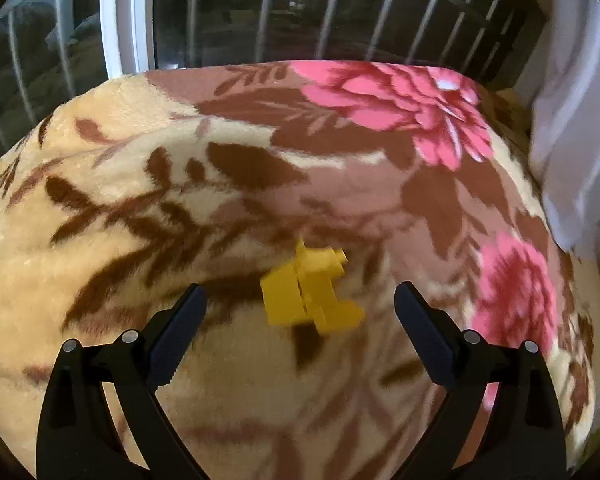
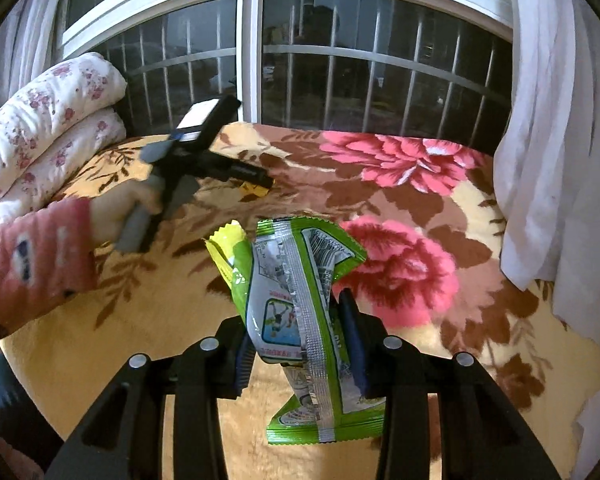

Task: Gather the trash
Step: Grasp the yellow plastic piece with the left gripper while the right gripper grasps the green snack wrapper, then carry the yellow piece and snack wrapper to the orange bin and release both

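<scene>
In your left wrist view, your left gripper (image 1: 300,300) has its jaws spread wide over the bed, holding nothing. A yellow plastic piece (image 1: 310,290) lies on the floral blanket (image 1: 140,208) in the gap between the two fingers, toward 12 o'clock from the gripper body, touching neither pad. No bin or bag for the trash shows here. At 3 o'clock a white curtain (image 1: 572,152) hangs against the bed's edge, and the barred window (image 1: 260,8) fills the top from 10 to 2 o'clock.

In your right wrist view, your right gripper (image 2: 300,344) is clamped on a green and silver snack wrapper (image 2: 300,300); the pads pinch its lower half, and the crumpled top stands up toward 12 o'clock, clear of the blanket. The wrapper's open mouth shows yellow inside; you cannot tell whether anything is in it. At 10 o'clock your left hand (image 2: 116,212), in a red sleeve (image 2: 32,260), holds the other gripper, its tips low over the yellow piece near the blanket's middle. A folded flowered quilt (image 2: 48,120) sits at 9 to 10 o'clock, well apart from the wrapper.
</scene>
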A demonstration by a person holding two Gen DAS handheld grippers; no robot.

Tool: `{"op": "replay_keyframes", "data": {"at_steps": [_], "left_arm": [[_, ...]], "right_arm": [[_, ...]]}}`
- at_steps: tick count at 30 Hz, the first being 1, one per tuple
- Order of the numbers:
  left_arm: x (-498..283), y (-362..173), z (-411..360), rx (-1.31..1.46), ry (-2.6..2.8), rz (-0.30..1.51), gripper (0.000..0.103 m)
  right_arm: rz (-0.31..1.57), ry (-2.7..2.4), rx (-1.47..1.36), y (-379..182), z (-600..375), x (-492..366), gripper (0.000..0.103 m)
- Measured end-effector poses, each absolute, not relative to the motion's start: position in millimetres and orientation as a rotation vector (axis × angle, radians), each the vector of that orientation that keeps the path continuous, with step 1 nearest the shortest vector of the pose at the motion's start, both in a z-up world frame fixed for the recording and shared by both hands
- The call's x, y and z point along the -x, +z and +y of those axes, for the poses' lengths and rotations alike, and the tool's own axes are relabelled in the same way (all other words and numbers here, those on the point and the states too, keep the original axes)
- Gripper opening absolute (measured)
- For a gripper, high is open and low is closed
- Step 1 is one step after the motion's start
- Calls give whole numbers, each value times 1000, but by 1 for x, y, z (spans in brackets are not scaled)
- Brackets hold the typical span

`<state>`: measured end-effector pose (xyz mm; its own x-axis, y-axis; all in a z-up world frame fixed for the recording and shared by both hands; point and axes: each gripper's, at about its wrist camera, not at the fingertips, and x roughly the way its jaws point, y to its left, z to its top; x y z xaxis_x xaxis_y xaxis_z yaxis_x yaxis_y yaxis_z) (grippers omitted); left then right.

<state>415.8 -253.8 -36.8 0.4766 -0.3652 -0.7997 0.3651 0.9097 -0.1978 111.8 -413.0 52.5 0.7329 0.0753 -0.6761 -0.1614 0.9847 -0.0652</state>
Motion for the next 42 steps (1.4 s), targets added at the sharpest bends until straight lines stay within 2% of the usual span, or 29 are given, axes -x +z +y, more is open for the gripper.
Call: {"op": "replay_keyframes", "data": {"at_steps": [1, 2, 4, 11, 17, 29, 35, 42], "left_arm": [[-420, -39, -255, 10, -440, 986, 81], [-424, -42, -256, 13, -431, 998, 58], [-428, -48, -255, 12, -383, 1022, 38], [-409, -38, -241, 21, -387, 975, 39], [-364, -8, -223, -24, -416, 926, 39], [-171, 38, -150, -175, -429, 853, 39], [-83, 31, -112, -203, -394, 851, 38], [2, -1, -90, -232, -386, 910, 39]], "right_arm": [[738, 131, 124, 52, -414, -110, 39], [738, 131, 124, 52, -413, -107, 39], [739, 133, 125, 51, -413, -104, 40], [724, 127, 104, 54, -414, -94, 40], [714, 146, 89, 62, -404, -77, 40], [735, 228, 136, 67, -338, -22, 40], [773, 281, 146, 57, -301, 12, 40], [830, 321, 137, 34, -273, 54, 40]]}}
